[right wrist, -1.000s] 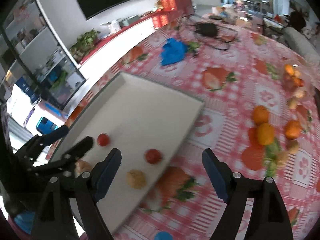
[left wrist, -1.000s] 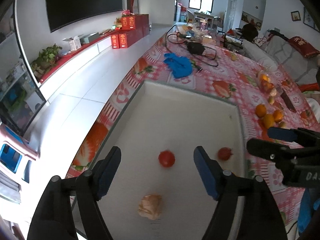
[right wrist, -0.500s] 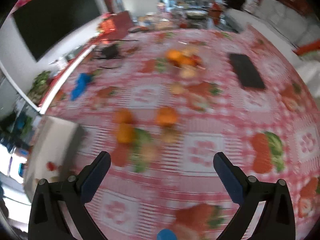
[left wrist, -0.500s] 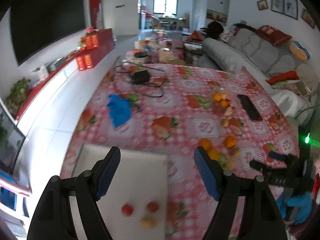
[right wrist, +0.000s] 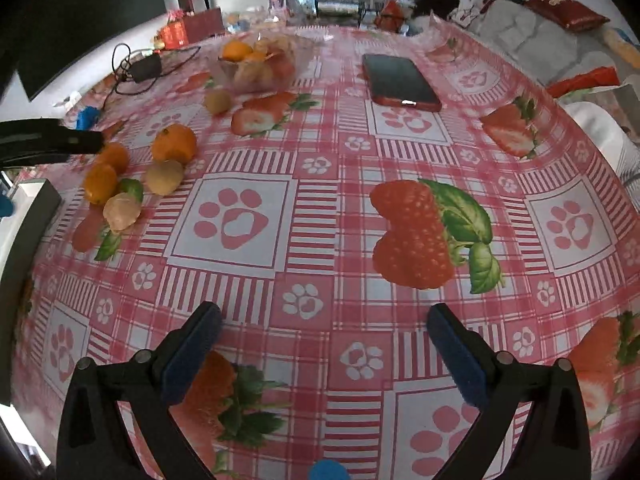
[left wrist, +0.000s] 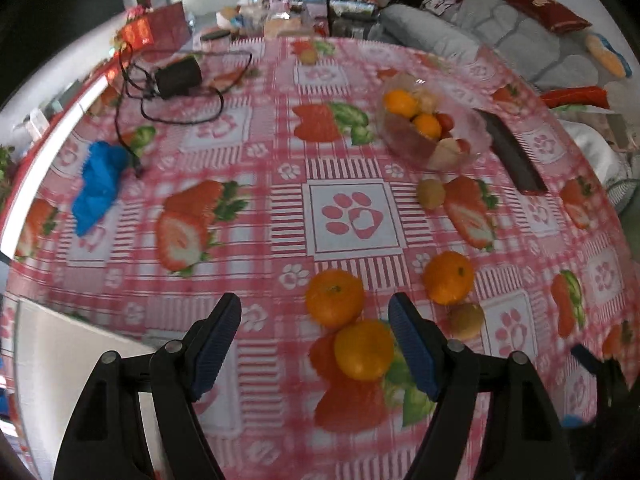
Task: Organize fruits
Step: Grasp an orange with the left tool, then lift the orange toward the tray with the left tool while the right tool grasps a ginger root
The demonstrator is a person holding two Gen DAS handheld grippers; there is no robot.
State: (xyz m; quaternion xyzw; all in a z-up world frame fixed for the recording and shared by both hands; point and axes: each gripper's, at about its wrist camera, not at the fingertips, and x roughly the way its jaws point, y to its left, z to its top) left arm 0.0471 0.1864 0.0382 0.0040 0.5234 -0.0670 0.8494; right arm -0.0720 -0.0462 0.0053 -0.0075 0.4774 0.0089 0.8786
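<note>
1. Oranges, round and loose on the pink strawberry-print tablecloth (left wrist: 352,220), are lying nearest: one orange (left wrist: 363,349) is sitting between the gaping, empty left gripper (left wrist: 315,342) fingers.
2. Only the left view is showing the white tray (left wrist: 60,364).
3. Right gripper (right wrist: 322,354) is hanging wide apart over bare cloth, holding nothing.
4. Farther off, a clear plastic fruit bowl (left wrist: 472,136) is standing beside a black phone (right wrist: 400,78), seen whole only from the right.

My left wrist camera looks steeply down along its fingers at the tablecloth (left wrist: 352,216), close over the oranges (left wrist: 334,298). My right one tilts down too, further right — both share those oranges (right wrist: 174,144), the fruit bowl (right wrist: 260,66) and far sofa (right wrist: 516,20).
</note>
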